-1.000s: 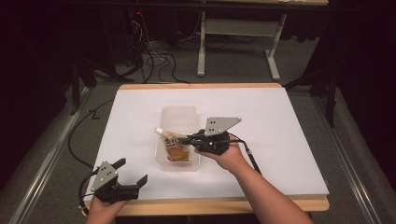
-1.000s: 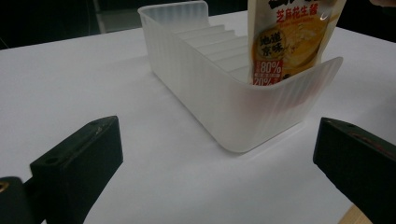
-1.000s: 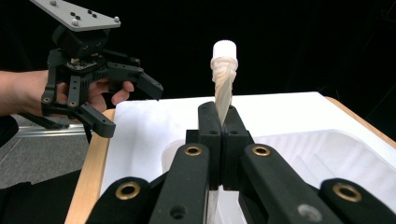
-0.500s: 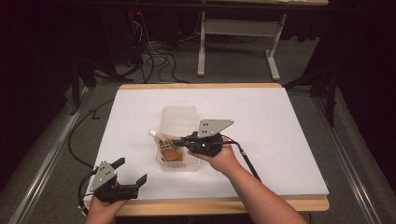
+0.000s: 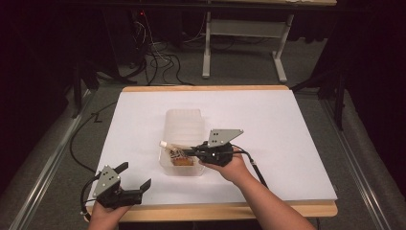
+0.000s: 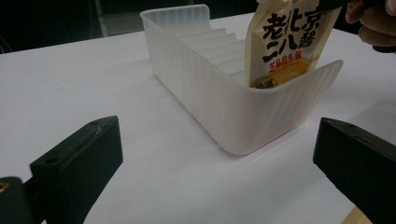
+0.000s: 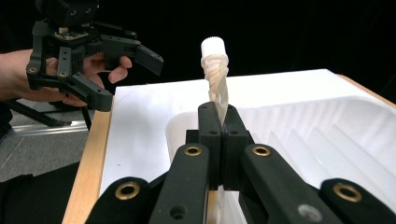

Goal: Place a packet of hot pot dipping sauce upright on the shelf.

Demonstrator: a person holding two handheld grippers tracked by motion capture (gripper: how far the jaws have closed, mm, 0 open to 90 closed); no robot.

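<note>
Two grippers: right one point(image 5: 191, 152) working over the bin, left one point(image 5: 135, 181) waiting at the near-left table edge.
Right grip: jaws pinched tight on the upper part of the sauce pouch point(image 6: 287, 42), just under its white cap point(image 7: 213, 47).
Left grip: jaws spread wide, nothing between them, well apart from the bin.
Pouch place: standing inside the near end of the white ribbed bin point(image 5: 186, 122), its bottom down behind the near wall, body tilted, cap pointing left.
Bin place: middle of the white table point(image 5: 287, 129), long side running near to far.
Risk one: looks like a thin hold on a soft neck, so the pouch may twist or slip out if the hand swings.
Risk two: let go now and the pouch could flop flat or lean over the rim, since nothing props it.
Risk three: pushing down against the near wall might shove the light bin, and the left gripper isn't steadying it.
Risk four: the right hand point(image 5: 232, 165) sits just beside the bin's near corner, so a bump on pulling away is possible.
</note>
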